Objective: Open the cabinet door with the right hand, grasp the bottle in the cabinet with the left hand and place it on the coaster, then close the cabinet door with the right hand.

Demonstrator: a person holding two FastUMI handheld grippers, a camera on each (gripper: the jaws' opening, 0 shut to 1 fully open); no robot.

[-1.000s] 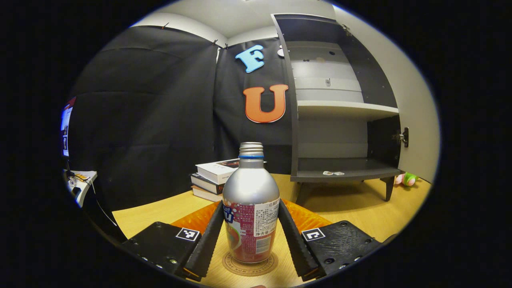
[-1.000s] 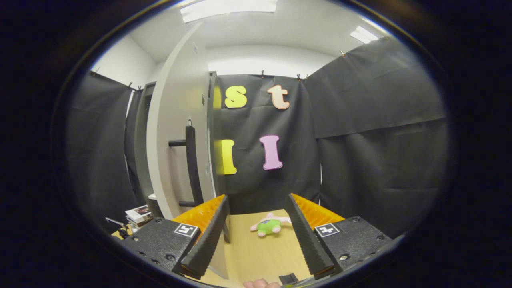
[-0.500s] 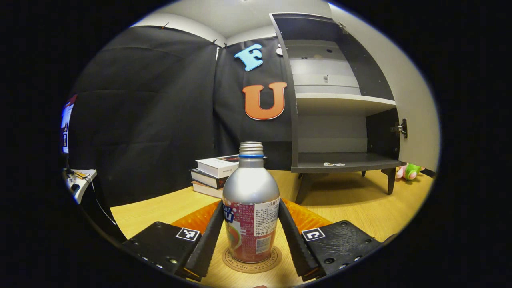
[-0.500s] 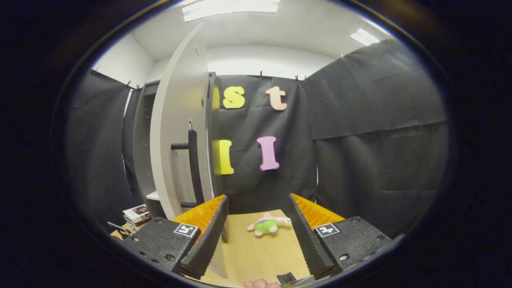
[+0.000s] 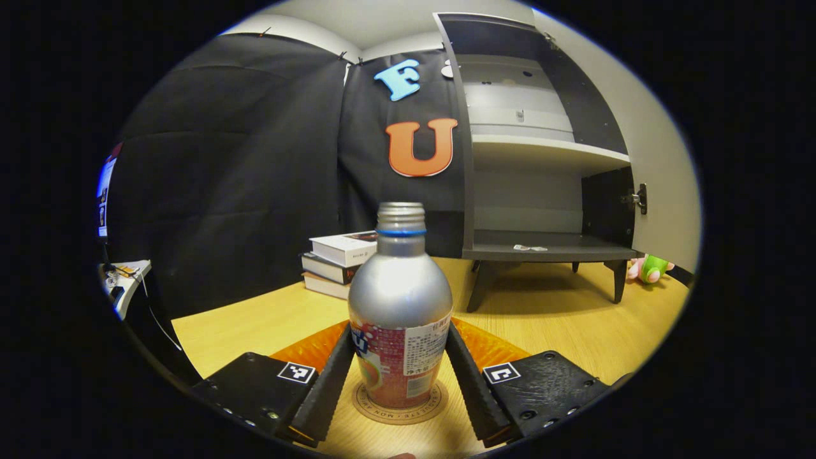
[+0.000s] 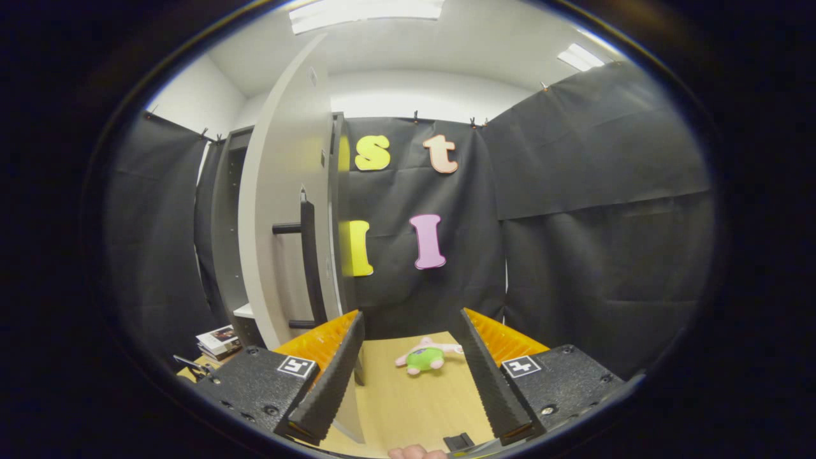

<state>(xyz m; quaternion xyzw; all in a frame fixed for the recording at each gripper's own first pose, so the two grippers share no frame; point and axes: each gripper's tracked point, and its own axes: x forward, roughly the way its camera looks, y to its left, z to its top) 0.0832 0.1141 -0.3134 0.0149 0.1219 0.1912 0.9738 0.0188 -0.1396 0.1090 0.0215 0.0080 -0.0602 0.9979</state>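
Note:
A silver bottle (image 5: 400,299) with a red label stands upright on the round cork coaster (image 5: 398,413) on the wooden table (image 5: 574,331). My left gripper (image 5: 400,331) is shut on the bottle, one finger pressing each side of its label. Behind it the cabinet (image 5: 548,153) is open, its lower shelf holding only a small scrap. The pale door (image 5: 663,191) is swung out to the right. In the right gripper view my right gripper (image 6: 411,319) is open and holds nothing. It hovers just right of the door (image 6: 280,223) and its black bar handle (image 6: 309,261).
A stack of books (image 5: 341,258) lies on the table left of the cabinet. A green and pink plush toy (image 6: 424,358) lies on the table ahead of the right gripper, also seen beside the cabinet leg (image 5: 650,268). A side table with small items (image 5: 124,280) is at far left.
My left gripper has sunk lower toward the table with the bottle, which now sits squarely on the coaster. The right gripper and the door have barely shifted.

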